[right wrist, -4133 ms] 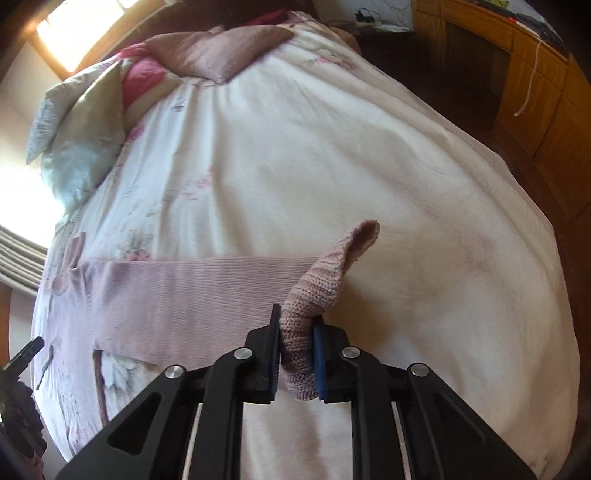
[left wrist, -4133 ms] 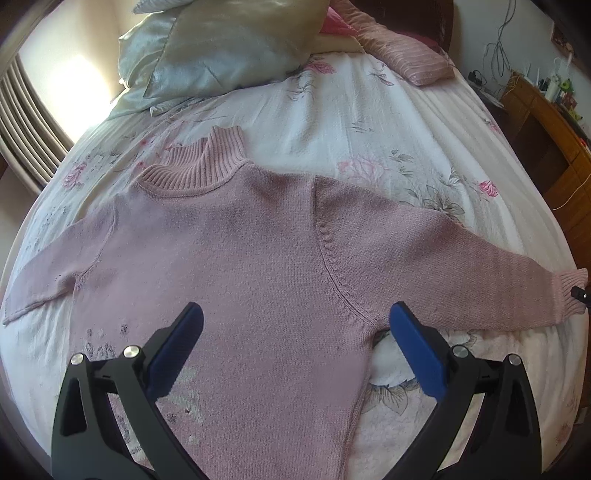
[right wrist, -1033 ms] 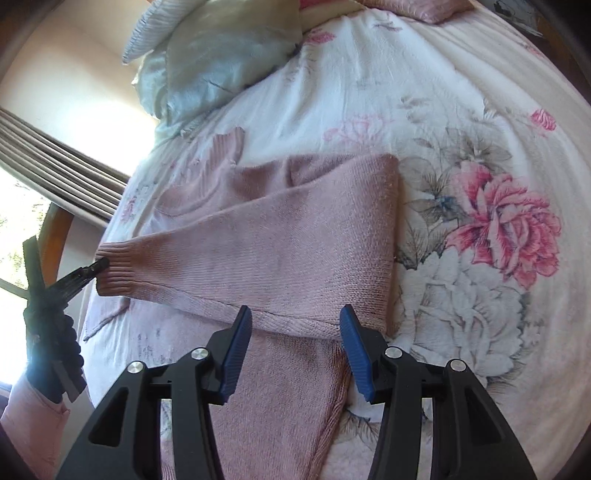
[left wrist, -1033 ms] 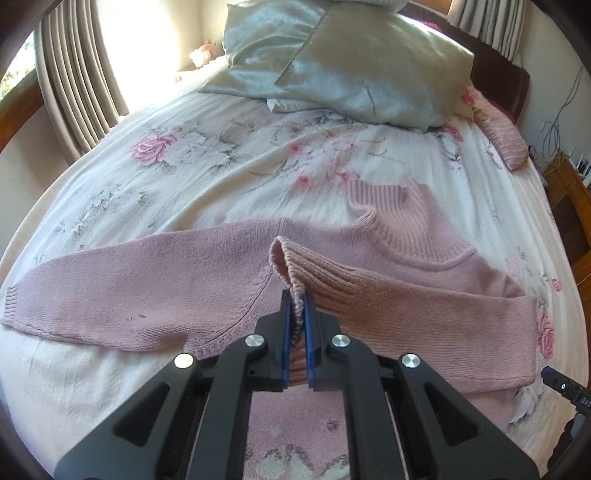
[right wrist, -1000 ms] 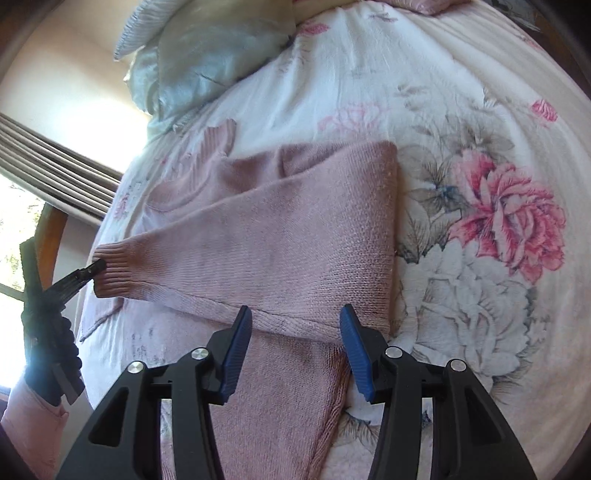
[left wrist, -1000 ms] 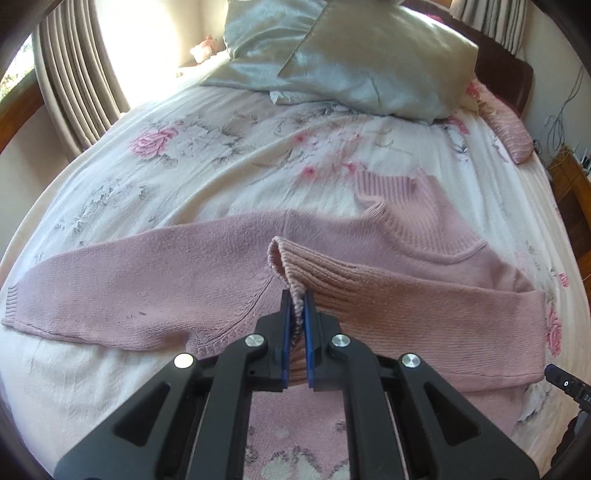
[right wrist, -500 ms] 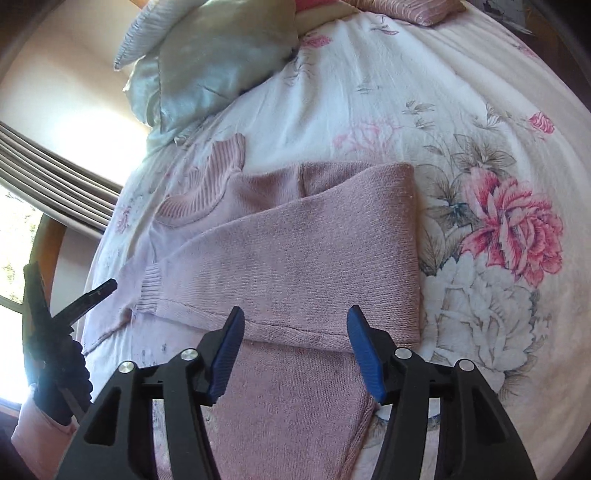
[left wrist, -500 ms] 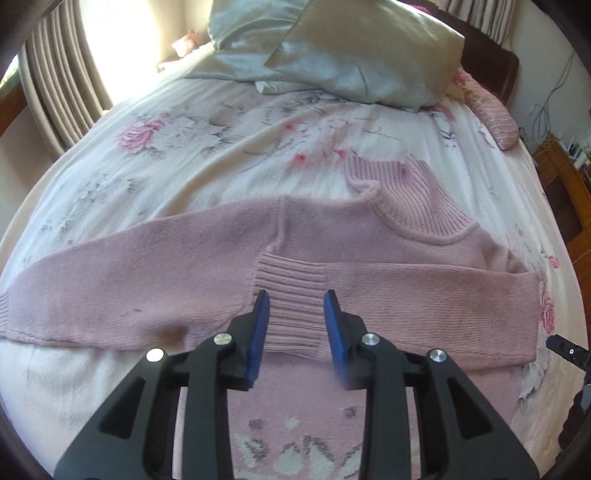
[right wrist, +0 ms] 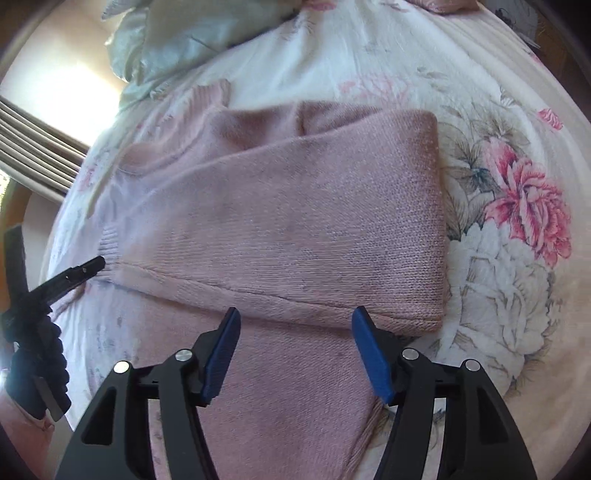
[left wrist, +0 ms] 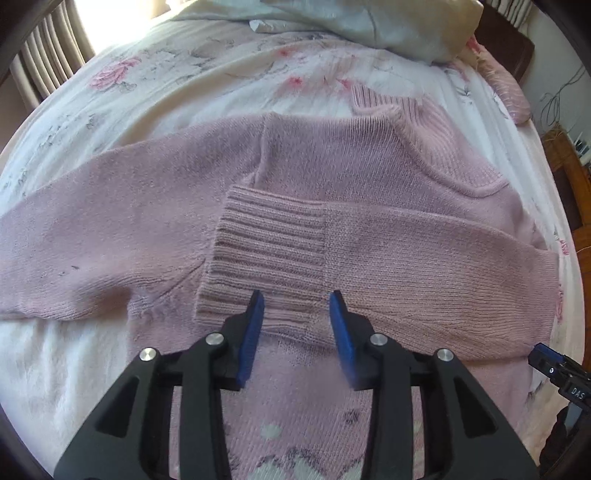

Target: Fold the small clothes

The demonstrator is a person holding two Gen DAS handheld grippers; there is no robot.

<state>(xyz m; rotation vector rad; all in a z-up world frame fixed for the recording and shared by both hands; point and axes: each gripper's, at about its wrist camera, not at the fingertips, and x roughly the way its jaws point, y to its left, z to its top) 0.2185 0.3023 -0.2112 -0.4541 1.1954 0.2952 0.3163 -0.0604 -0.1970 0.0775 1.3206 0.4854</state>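
A pink knit sweater (left wrist: 362,166) lies flat on the floral bedspread (left wrist: 177,81). One sleeve (left wrist: 424,258) is folded across the chest, its ribbed cuff (left wrist: 266,251) resting just beyond my left gripper (left wrist: 295,302), which is open and holds nothing. The other sleeve (left wrist: 92,229) stretches out to the left. In the right wrist view the folded sleeve (right wrist: 295,229) crosses the sweater's body (right wrist: 280,398), and my right gripper (right wrist: 295,314) is open above the sleeve's near edge. The left gripper (right wrist: 83,271) shows there at the cuff end.
Grey-green pillows (left wrist: 388,26) and a pink pillow (left wrist: 506,88) lie at the head of the bed. Curtains (left wrist: 48,70) hang on the left, wooden furniture (left wrist: 569,181) stands on the right. A gloved hand (right wrist: 33,354) holds the left tool.
The left gripper let go of the cuff, which now lies flat on the chest, and its jaws opened wider. The right gripper stayed open and moved closer to the folded sleeve.
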